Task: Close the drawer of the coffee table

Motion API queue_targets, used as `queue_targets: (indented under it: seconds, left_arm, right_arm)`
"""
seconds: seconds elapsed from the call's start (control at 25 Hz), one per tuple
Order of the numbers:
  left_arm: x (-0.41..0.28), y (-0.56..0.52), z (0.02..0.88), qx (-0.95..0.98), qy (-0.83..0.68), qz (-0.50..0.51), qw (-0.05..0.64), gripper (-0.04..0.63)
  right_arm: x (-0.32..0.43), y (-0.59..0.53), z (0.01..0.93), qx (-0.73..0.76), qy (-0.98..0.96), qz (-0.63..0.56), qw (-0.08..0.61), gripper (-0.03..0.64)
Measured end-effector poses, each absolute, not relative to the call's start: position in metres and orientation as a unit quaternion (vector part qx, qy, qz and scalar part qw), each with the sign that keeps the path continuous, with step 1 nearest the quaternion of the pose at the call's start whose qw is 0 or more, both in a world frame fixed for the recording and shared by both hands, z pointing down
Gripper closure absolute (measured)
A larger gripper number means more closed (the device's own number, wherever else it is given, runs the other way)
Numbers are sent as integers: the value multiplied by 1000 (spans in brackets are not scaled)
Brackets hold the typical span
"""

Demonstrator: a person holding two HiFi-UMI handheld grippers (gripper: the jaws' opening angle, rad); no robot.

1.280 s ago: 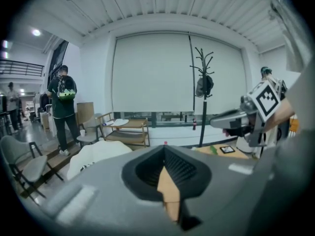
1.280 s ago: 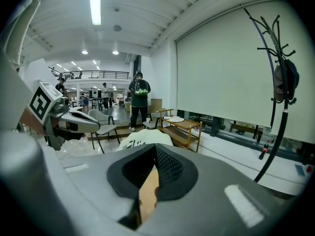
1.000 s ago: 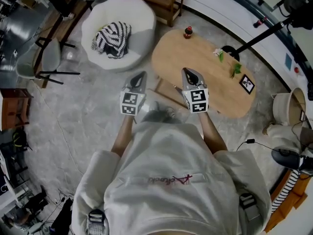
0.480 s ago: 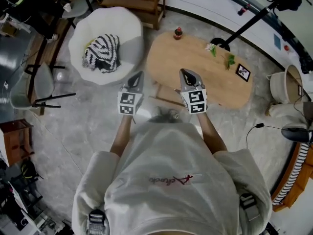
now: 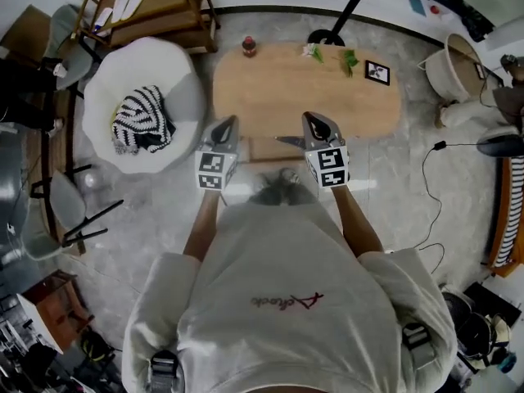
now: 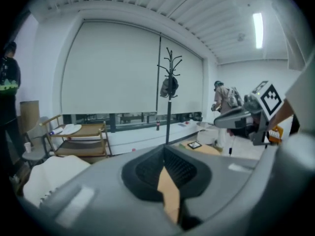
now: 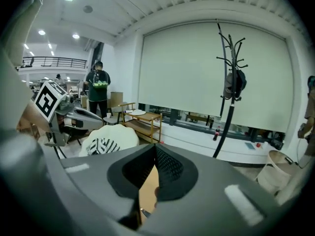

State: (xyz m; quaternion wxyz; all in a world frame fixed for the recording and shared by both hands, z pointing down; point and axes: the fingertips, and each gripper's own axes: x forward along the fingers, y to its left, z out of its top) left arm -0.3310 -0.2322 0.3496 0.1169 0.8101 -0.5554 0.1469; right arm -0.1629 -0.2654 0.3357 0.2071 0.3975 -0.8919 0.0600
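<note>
Both jaw pairs are shut and empty. The drawer [image 5: 266, 149] projects from the coffee table's [image 5: 303, 88] near side, between the left gripper [image 5: 230, 122] and the right gripper [image 5: 312, 119]. Risk: a one-sided shove from narrow tips could skew it — jamming it partway.

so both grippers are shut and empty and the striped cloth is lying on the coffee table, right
No: the striped cloth lies on the white chair beside the coffee table, as the head view shows. The left gripper and right gripper are shut and empty.
</note>
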Motion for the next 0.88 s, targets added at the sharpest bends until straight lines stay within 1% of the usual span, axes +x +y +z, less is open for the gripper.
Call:
queue_targets:
  seconds: [0.44, 0.88]
  left_arm:
    - [-238, -235, 357, 853, -483, 164, 110, 592]
    - [-166, -197, 352, 828, -516, 188, 110, 592]
  right_arm:
    - [-71, -234, 346, 469, -856, 93, 199, 612]
    - [3, -210, 349, 441, -875, 102, 175, 612]
